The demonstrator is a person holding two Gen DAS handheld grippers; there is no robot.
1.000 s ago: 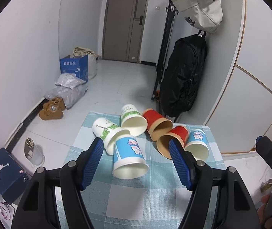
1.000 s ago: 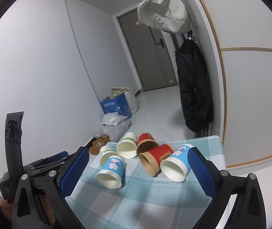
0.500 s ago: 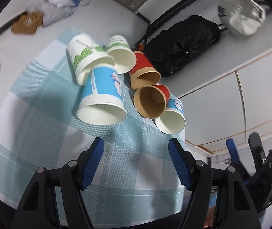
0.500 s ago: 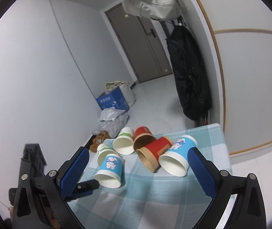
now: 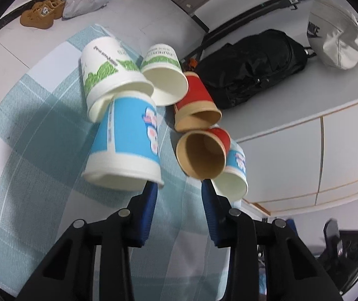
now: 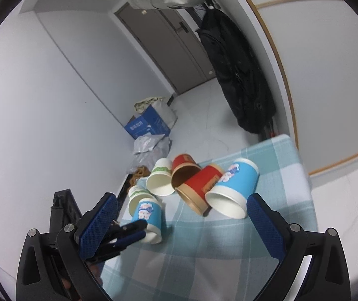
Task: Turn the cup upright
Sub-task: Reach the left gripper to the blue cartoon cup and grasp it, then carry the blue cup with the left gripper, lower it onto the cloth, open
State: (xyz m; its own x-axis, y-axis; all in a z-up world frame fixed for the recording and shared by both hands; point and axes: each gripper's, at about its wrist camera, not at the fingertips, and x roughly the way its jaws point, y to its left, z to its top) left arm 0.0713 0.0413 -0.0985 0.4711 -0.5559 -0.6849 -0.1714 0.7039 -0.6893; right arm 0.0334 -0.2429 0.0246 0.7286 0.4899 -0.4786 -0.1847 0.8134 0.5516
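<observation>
- On the checked tablecloth point(image 5: 41, 200), the nearest blue paper cup point(image 5: 126, 140) lies on its side, mouth toward the left gripper point(image 5: 177, 188), its base wedged under a green-printed white cup point(image 5: 106, 75).
- Left gripper sits low at that cup's rim, jaws narrowed but with a clear gap and holding nothing; one fingertip point(image 5: 151, 188) is just beside the rim, probably lining up to pinch the wall.
- Beside it lie a second green-printed cup point(image 5: 165, 75), two red cups point(image 5: 199, 105) with kraft linings, and another blue cup point(image 5: 234, 175), all tipped over and touching in a cluster.
- Right gripper point(image 6: 181, 215) hangs back above the table, jaws wide and empty, likely kept clear of the left's reach.
- Beyond, a black backpack point(image 5: 251, 65) hangs by the wall.
</observation>
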